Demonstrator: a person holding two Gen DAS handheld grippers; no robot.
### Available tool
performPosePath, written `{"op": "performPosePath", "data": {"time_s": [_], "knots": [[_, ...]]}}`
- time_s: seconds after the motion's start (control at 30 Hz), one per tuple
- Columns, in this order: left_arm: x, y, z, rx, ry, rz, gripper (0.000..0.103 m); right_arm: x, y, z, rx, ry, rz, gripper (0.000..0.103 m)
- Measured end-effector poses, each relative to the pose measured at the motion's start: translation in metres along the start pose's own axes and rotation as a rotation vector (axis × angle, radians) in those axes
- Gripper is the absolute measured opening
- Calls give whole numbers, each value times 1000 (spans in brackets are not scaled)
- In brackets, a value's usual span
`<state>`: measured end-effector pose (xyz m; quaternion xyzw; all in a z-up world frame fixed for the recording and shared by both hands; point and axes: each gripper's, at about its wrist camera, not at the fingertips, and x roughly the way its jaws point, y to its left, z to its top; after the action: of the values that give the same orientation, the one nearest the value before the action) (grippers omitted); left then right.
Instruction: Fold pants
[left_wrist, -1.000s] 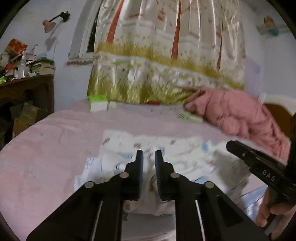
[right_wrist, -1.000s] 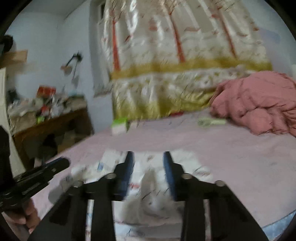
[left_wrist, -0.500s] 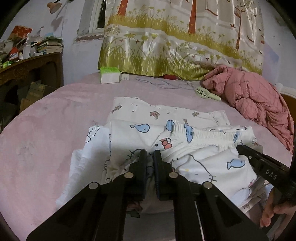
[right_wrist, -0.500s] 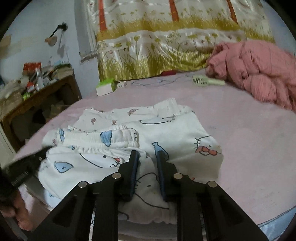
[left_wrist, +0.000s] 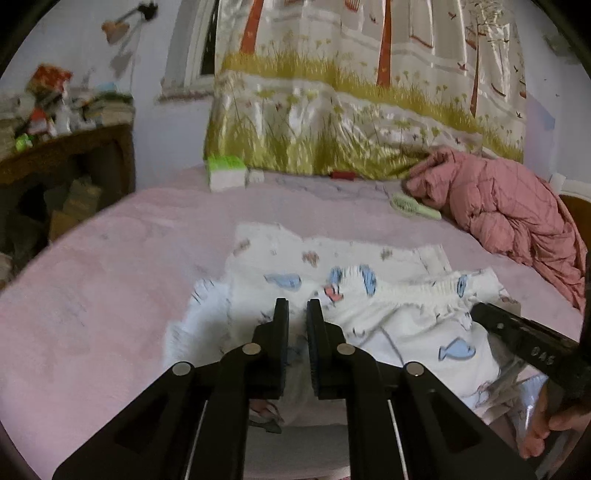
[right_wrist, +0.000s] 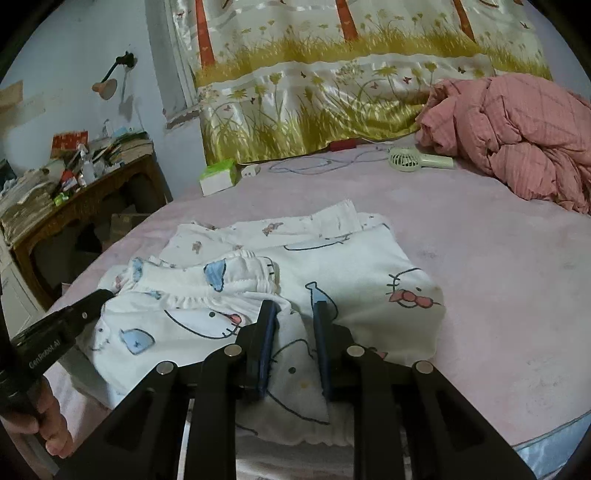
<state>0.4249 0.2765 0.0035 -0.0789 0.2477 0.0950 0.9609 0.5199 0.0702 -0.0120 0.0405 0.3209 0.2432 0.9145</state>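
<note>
Mid-fold: both grippers, left (left_wrist: 297, 308) and right (right_wrist: 293, 314), have jaws pinching the pants (right_wrist: 332, 266) low in frame; next, lay the fold flat on the bed (right_wrist: 498, 258).

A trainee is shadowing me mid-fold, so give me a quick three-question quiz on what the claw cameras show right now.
1. True or false: the pants lie on a bare wooden floor.
2. What lies beside the pink quilt? A) hand fan B) mug C) shoe
3. Fill in: the right claw pinches a fold of the ____.

Key: 1 false, they lie on the pink bed; 2 A; 3 pants.
</note>
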Motion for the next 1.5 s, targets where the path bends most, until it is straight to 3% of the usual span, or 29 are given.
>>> {"op": "performPosePath", "data": {"time_s": [0.17,0.27,0.57,0.67,0.83,1.1,1.3,1.5], "knots": [[-22,0,13,-21,-38,-8,10,-25,-1,10,46,-25,19,20],[-45,-14,20,40,-87,12,11,-48,4,17,19,-70,-11,20],[-139,-69,25,150,-200,-4,14,-122,18,31,17,-200,3,20],[-168,-74,25,135,-232,13,14,-144,27,31,-42,-236,-47,20],[-206,-83,18,144,-240,-1,17,-188,33,29,-72,-271,-65,20],[-256,-93,-4,160,-229,-5,17,-268,45,29,-67,-346,-95,33],[-303,-97,-22,149,-270,-4,20,-330,49,4,-90,-345,-124,33],[-344,-106,-49,179,-265,-8,20,-388,41,-42,-91,-305,-169,33]]}}
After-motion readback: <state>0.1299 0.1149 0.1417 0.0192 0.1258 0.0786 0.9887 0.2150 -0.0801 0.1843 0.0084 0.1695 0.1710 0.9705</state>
